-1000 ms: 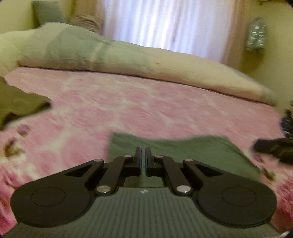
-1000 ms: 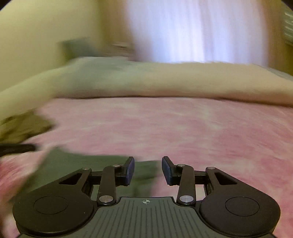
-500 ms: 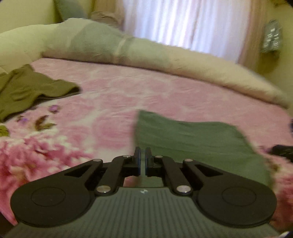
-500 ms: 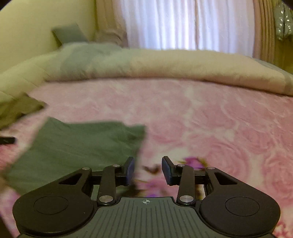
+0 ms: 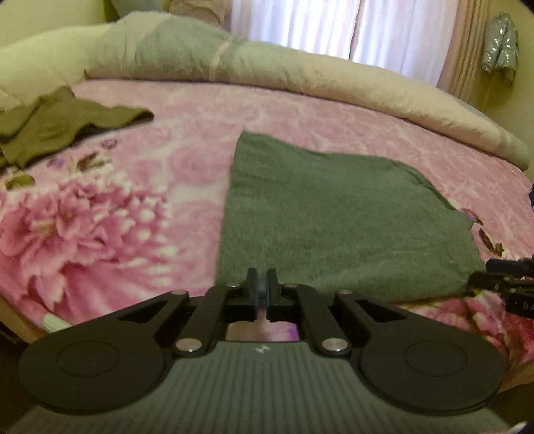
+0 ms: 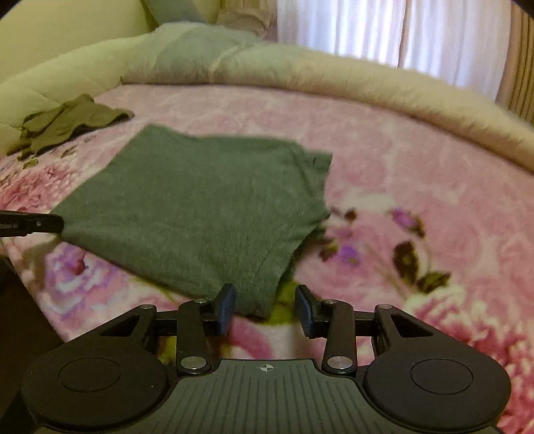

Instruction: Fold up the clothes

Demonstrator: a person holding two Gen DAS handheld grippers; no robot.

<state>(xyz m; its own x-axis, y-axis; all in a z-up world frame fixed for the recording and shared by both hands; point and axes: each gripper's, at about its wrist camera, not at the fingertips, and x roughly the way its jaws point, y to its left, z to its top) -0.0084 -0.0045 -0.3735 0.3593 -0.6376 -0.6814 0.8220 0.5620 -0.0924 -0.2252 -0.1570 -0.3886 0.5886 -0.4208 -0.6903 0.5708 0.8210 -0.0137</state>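
Green garment: a folded grey-green knit piece point(image 5: 333, 217) lies flat on the pink floral blanket point(image 5: 100, 217), near the front edge of the bed; a hemmed edge shows at its near right corner in the right wrist view point(image 6: 200, 207).
Left gripper: the left gripper point(image 5: 262, 288) sits just at the near edge of the green garment, toward its left corner; its fingers point(image 5: 252, 283) are pressed almost together with only a thin slit between them. Pink blanket shows through the slit, and no cloth can be seen pinched there.
Right gripper: the right gripper point(image 6: 265, 308) hangs over the near right corner of the green garment, jaws spread wide, nothing between them; the corner of the cloth and a patch of blanket show in the gap.
Each gripper in the other's view: the left one's tip point(image 6: 31, 223) appears at the garment's left corner; the right one point(image 5: 507, 280) shows at the garment's right edge.
Olive garment: a crumpled olive-brown piece point(image 5: 56, 127) lies well apart, at the far left of the bed point(image 6: 66, 122).
Duvet: a pale rolled duvet point(image 5: 300, 73) runs along the far side of the bed.
Curtain: white curtains point(image 6: 383, 30) hang behind it.
Wall item: a silvery jacket point(image 5: 499, 46) hangs at the right.
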